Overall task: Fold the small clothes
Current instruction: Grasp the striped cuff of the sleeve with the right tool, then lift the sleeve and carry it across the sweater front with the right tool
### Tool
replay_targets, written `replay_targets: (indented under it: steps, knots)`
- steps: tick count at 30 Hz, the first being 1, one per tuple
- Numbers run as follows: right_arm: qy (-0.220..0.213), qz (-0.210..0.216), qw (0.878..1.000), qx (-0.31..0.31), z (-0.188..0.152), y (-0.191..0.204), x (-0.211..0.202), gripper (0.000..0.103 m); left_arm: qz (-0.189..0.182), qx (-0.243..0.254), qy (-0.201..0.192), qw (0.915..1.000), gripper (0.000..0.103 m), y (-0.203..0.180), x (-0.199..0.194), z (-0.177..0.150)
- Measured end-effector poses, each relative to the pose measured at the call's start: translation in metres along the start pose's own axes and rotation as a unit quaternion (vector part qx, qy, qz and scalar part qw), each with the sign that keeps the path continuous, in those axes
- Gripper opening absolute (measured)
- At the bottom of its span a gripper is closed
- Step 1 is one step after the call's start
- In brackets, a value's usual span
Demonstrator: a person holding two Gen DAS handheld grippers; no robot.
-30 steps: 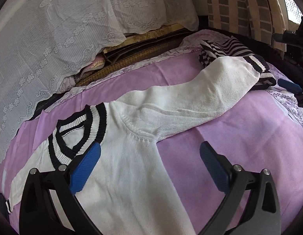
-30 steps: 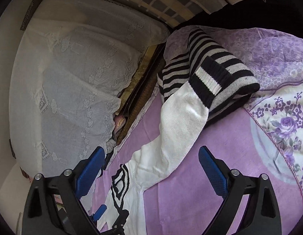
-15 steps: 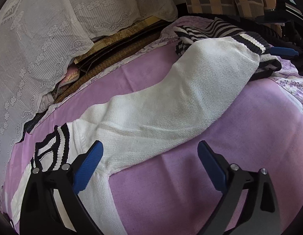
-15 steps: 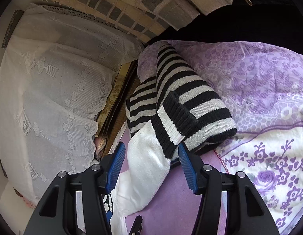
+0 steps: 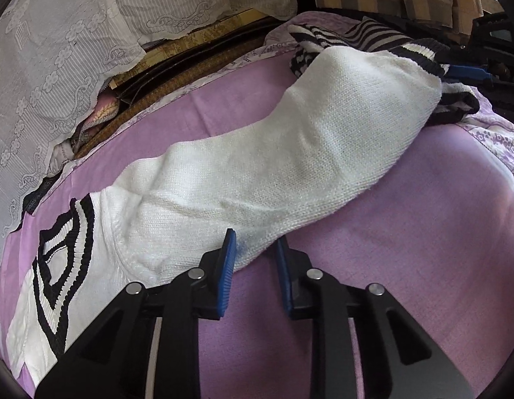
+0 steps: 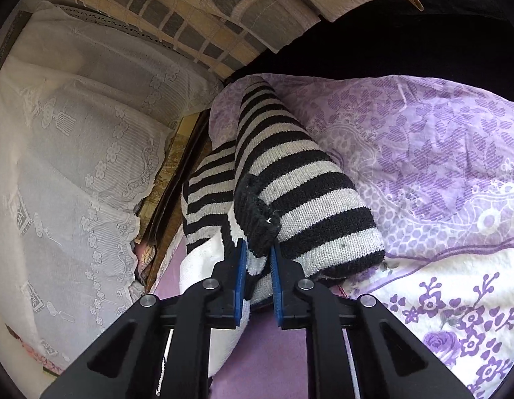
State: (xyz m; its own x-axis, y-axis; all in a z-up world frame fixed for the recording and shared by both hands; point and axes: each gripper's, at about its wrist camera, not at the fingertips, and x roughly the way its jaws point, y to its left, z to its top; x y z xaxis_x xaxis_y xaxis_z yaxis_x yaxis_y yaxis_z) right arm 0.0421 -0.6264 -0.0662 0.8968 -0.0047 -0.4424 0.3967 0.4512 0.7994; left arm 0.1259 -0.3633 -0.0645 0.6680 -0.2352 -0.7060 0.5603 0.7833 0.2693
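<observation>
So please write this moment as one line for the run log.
step: grasp sleeve | left claw: just closed on white sleeve near armpit | right claw: just closed on striped cuff | sleeve lies on purple sheet

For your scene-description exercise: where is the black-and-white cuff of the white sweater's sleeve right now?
In the right wrist view the cuff sits low at centre, pinched by the right gripper, against the folded striped sweater on the purple bedspread.

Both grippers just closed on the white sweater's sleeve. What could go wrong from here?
1. The right gripper pinches the cuff where it lies on the striped sweater; lifting may drag that one along.
2. The left gripper holds only the sleeve's lower edge near the armpit; the knit could slip out or bunch, skewing the fold.
</observation>
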Motion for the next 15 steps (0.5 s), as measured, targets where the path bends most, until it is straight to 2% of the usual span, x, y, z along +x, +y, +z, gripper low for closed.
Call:
replay_targets:
  steps: [4,7,9,13,15]
  knots:
    - [-0.032,0.002,0.997,-0.071,-0.007,0.034,-0.019,0.012,-0.045,-0.038,-0.003,0.9983,0.026,0.015,-0.003,-0.001]
    - [-0.044,0.017,0.993,-0.108,-0.016,0.060,-0.032,0.012,-0.083,-0.072,-0.011,0.9939,0.045,0.027,-0.009,-0.001]
    - [-0.047,0.028,0.990,-0.132,-0.024,0.077,-0.038,0.012,-0.093,-0.081,-0.020,0.9922,0.046,0.029,-0.011,0.000]
    - [-0.042,0.056,0.982,-0.175,-0.042,0.114,-0.045,0.012,-0.089,-0.068,-0.017,0.9935,0.046,0.023,-0.011,0.000]
    - [-0.029,0.074,0.978,-0.192,-0.052,0.131,-0.044,0.012,-0.102,-0.087,-0.022,0.9907,0.046,0.032,-0.016,0.001]
